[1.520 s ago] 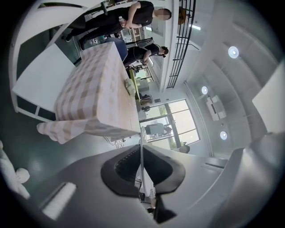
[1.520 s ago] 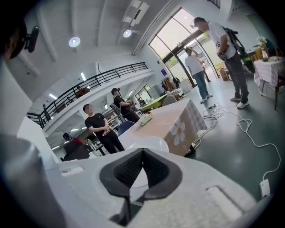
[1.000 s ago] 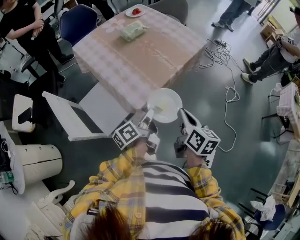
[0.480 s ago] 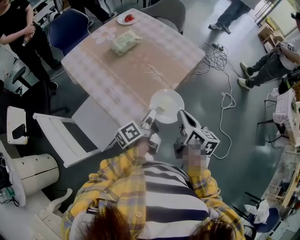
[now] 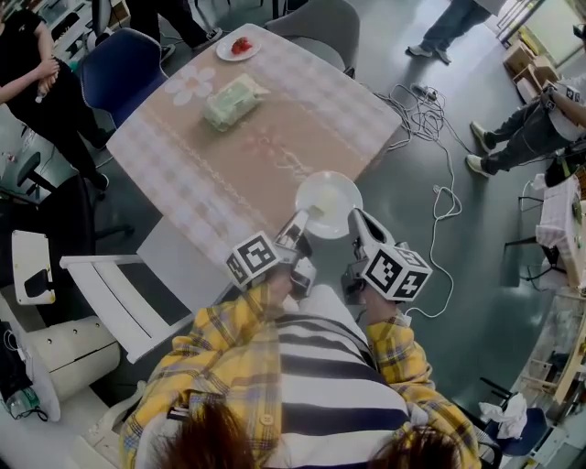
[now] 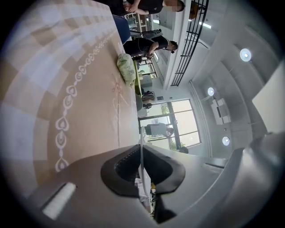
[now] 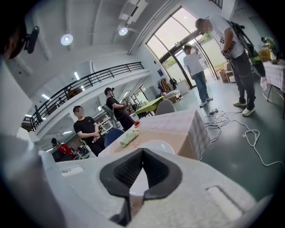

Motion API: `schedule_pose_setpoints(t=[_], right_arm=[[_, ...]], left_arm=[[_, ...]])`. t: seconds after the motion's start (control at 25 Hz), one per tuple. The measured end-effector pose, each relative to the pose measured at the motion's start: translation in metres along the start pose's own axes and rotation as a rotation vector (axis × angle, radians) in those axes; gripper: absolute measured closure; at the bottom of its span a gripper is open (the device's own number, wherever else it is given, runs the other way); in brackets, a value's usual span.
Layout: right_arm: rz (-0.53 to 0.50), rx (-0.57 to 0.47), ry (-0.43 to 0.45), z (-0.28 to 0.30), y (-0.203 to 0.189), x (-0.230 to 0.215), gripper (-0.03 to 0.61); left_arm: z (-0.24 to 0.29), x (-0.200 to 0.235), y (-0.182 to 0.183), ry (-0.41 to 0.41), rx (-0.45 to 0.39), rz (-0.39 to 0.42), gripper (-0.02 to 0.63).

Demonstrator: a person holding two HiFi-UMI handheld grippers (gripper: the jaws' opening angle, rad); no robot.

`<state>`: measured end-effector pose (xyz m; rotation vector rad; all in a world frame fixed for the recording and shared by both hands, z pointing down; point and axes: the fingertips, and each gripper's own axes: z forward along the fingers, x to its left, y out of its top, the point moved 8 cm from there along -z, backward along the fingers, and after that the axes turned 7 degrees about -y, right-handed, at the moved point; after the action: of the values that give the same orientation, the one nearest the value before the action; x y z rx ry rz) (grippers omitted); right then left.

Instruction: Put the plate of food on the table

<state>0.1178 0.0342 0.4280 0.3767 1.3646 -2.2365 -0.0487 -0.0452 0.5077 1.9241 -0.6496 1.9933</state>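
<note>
White round plate [image 5: 330, 196] sits low in the middle of the head view, held by its near rim between two hand-held grippers. The left hand-held gripper [image 5: 300, 223] is clamped on the rim at the plate's near left. In the left gripper view the thin white edge runs straight between its closed dark pads. The right hand-held gripper [image 5: 356, 220] is clamped on the rim at the plate's near right, and its own view shows the pale plate pinched between its pads. The plate's surface looks pale, and what lies on it cannot be made out.

The plate is over the near corner of a square worktop [image 5: 284, 137] covered in a pink and beige checked cloth. Whether the plate touches the cloth cannot be told. Farther along the worktop lies a soft green and white packet [image 5: 233, 99]. At the far corner, well apart from the packet, stands a small white dish with red food [image 5: 238, 46].

A blue chair [image 5: 124, 69] and a grey chair [image 5: 320, 18] stand at the far sides. A white slatted chair [image 5: 124, 293] is near the person's left. Pale cables [image 5: 430, 105] trail across the grey floor on the right.
</note>
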Motion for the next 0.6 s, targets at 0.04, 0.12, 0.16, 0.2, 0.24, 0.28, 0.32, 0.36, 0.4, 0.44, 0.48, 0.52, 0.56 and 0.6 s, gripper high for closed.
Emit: schedule_pose_setpoints(t=[0.04,0.12,0.16,0.2,0.24,0.28,0.32,0.36,0.4,0.44,0.48,0.52,0.56,0.6], right_arm=[[0.003,-0.001,-0.001,0.004,0.004,-0.002,0.583],[0.007,-0.002,-0.003,0.013,0.011,-0.006,0.583],[0.008,-0.003,-0.004,0.017,0.015,-0.008,0.583],[0.009,-0.003,-0.006,0.021,0.019,-0.011,0.583],[0.009,-0.004,-0.008,0.026,0.023,-0.013,0.581],[0.009,-0.003,-0.008,0.030,0.027,-0.015,0.583],[0.007,-0.001,-0.006,0.035,0.031,-0.017,0.583],[0.004,0.002,-0.003,0.040,0.036,-0.019,0.583],[0.000,0.006,0.001,0.045,0.041,-0.022,0.583],[-0.004,0.012,0.007,0.051,0.045,-0.024,0.583],[-0.007,0.018,0.013,0.057,0.050,-0.027,0.583],[-0.010,0.024,0.019,0.063,0.055,-0.030,0.583],[-0.014,0.031,0.024,0.069,0.061,-0.034,0.583],[-0.018,0.037,0.029,0.075,0.067,-0.037,0.583]], left_arm=[[0.005,0.001,0.002,0.004,0.001,0.001,0.612],[0.014,0.003,0.007,0.013,0.000,0.007,0.612],[0.019,0.004,0.010,0.017,-0.002,0.007,0.612],[0.023,0.005,0.012,0.019,-0.006,0.004,0.612],[0.028,0.006,0.014,0.020,-0.010,-0.002,0.612],[0.032,0.007,0.017,0.022,-0.016,-0.008,0.612],[0.036,0.008,0.019,0.024,-0.024,-0.014,0.612],[0.041,0.009,0.021,0.027,-0.033,-0.018,0.612],[0.046,0.011,0.024,0.031,-0.043,-0.022,0.612],[0.052,0.012,0.026,0.033,-0.054,-0.024,0.612],[0.058,0.013,0.028,0.034,-0.065,-0.026,0.612],[0.065,0.015,0.030,0.034,-0.075,-0.029,0.612],[0.073,0.016,0.032,0.031,-0.084,-0.033,0.612],[0.080,0.016,0.033,0.028,-0.091,-0.037,0.612]])
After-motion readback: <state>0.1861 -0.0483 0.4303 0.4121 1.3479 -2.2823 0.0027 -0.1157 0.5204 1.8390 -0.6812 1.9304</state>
